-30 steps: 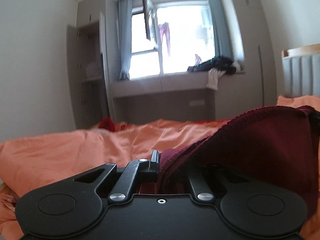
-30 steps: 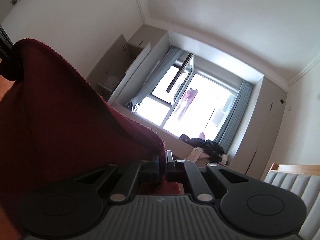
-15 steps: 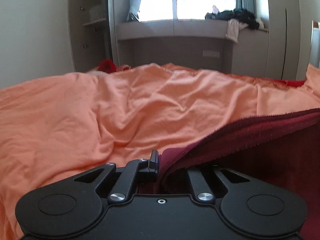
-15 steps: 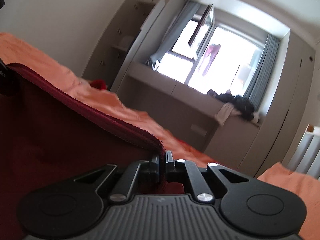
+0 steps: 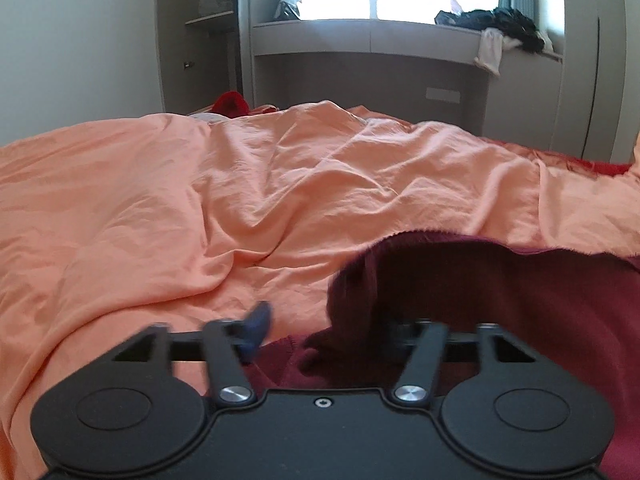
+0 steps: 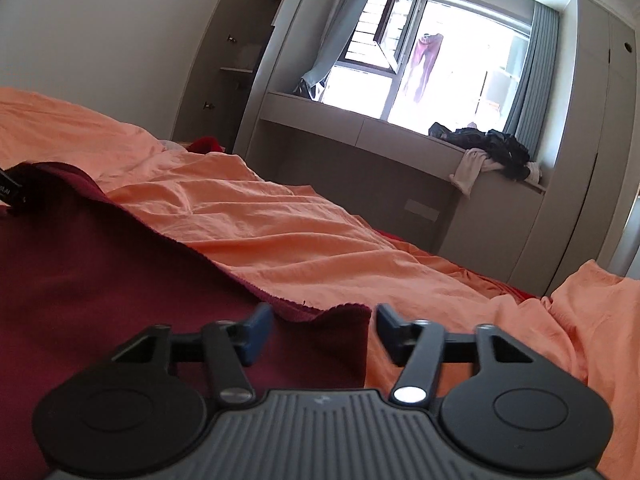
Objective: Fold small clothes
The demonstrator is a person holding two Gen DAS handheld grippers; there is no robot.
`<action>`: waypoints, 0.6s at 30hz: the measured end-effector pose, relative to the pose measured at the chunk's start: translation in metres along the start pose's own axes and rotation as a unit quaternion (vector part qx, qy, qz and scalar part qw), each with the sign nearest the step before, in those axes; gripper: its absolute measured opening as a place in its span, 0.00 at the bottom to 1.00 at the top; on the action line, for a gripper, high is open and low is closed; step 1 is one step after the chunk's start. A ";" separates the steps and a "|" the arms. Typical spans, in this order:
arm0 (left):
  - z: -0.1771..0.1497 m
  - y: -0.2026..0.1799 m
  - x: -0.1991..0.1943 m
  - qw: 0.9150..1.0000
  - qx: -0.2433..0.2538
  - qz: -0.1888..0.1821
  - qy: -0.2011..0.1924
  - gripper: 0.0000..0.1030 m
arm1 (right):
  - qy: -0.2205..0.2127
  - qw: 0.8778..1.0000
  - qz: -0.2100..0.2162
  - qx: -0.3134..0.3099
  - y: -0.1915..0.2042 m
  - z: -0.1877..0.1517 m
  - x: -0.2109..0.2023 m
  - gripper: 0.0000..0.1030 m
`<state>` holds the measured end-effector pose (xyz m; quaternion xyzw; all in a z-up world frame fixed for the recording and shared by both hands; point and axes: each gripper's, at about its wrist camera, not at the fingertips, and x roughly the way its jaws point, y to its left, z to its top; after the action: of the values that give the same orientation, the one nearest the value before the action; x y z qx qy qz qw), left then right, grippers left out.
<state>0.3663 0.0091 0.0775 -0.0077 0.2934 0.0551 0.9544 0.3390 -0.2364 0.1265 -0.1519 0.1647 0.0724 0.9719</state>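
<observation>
Maroon garment (image 6: 100, 288) now lies on the orange sheet (image 6: 280, 232) — both the left gripper (image 5: 316, 328) and right gripper (image 6: 324, 330) have just sprung apart, corners loose between the fingers, so this fold looks laid.

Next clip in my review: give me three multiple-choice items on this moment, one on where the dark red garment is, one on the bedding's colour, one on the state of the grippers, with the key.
1. Where does the dark red garment lie?
A. on the window ledge
B. on the bed
C. on the floor
2. What colour is the bed cover?
A. orange
B. grey
C. blue
3. How do the jaws of the right gripper stand?
A. clamped on the garment
B. apart
C. clamped on the cover

Key: 1 B, it is spread over the cover. 2 A, orange in both views. 3 B, its jaws have just been opening, a garment corner between them, unpressed; the left gripper has opened likewise.
</observation>
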 end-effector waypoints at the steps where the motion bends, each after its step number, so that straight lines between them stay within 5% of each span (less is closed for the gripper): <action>1: 0.000 0.002 -0.001 1.000 -0.003 0.002 -0.002 0.70 | 0.001 1.000 -0.001 -0.001 0.001 0.002 0.002 0.77; 8: -0.007 0.013 0.011 0.999 -0.010 0.031 0.025 0.75 | 0.025 0.999 -0.035 0.004 -0.002 -0.005 0.010 0.98; 13: -0.012 0.020 0.015 0.998 -0.021 0.042 0.032 0.78 | 0.053 0.994 -0.087 0.038 -0.020 -0.015 0.021 1.00; 18: -0.012 0.024 0.013 0.998 -0.032 0.036 0.028 0.83 | 0.069 0.990 -0.094 0.080 -0.039 -0.025 0.024 1.00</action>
<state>0.3673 0.0342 0.0612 -0.0287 0.3177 0.0988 0.9426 0.3611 -0.2793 0.1068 -0.0932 0.2218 -0.0436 0.9697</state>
